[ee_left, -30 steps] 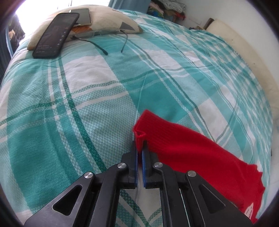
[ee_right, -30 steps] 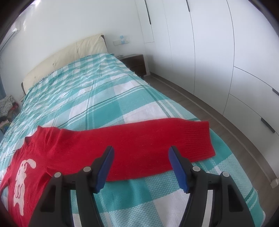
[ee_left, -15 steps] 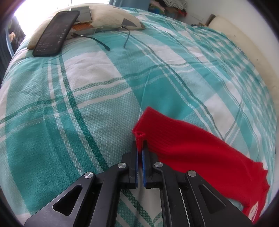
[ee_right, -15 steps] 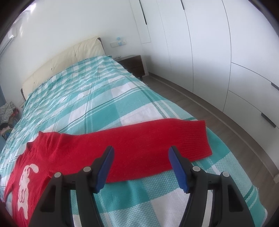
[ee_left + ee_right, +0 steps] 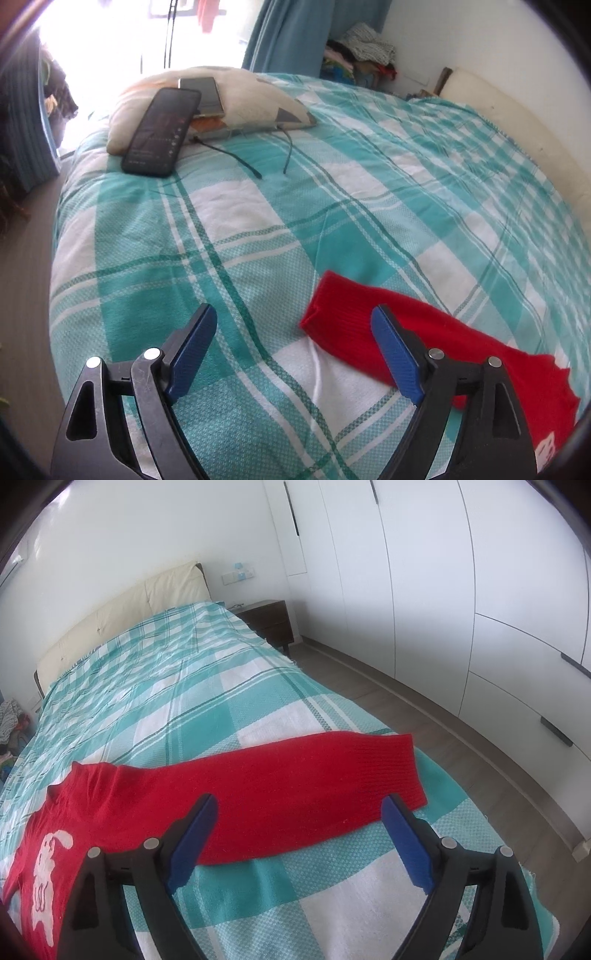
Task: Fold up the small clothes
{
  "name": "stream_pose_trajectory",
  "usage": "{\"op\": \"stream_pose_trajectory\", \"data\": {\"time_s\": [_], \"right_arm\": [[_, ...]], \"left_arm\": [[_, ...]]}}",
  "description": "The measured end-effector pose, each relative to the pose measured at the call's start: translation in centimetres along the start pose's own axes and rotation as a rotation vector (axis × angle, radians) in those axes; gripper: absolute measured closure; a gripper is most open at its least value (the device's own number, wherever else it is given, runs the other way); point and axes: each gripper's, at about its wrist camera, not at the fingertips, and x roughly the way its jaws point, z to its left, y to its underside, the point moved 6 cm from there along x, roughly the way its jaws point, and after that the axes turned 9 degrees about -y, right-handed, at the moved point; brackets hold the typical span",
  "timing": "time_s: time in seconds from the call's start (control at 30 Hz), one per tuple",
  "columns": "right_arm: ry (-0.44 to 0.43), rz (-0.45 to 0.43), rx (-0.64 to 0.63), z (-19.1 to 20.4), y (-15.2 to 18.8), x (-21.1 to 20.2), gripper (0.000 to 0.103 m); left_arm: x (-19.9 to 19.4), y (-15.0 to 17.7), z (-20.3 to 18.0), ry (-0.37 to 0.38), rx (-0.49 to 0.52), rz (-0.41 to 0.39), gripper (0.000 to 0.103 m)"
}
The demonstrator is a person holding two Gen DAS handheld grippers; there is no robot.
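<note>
On the checked bedspread [image 5: 258, 221], red sweater [image 5: 295, 786] flat, seemingly just beyond both spread, empty tongs [image 5: 293, 350] [image 5: 299, 840].

Two phones [image 5: 159, 133] on a pillow [image 5: 255, 99], plaid bedspread [image 5: 332, 206], white wardrobes [image 5: 461, 590].

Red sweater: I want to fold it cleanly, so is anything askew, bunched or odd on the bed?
Nothing much: the red sweater lies flat on the plaid bedspread, sleeves spread. Only oddity: a dark phone overhanging the pillow, loose cables beside it.
</note>
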Motion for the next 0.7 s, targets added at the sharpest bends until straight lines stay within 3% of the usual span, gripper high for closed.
{"op": "stream_pose_trajectory", "data": {"time_s": [0.23, 0.43, 0.7], "right_arm": [[0.027, -0.058, -0.016, 0.4, 0.4, -1.9, 0.008], [0.012, -0.063, -0.058, 1.4, 0.3, -1.3, 0.008], [-0.002, -0.063, -0.029, 1.1, 0.3, -1.3, 0.008]], "left_arm": [[-4.7, 0.4, -6.0, 0.108, 0.177, -0.215, 0.007], [-5.6, 3.0, -10.7, 0.191, 0.348, -0.229, 0.007], [-5.6, 5.0, -12.6, 0.211, 0.414, -0.211, 0.007]]}}
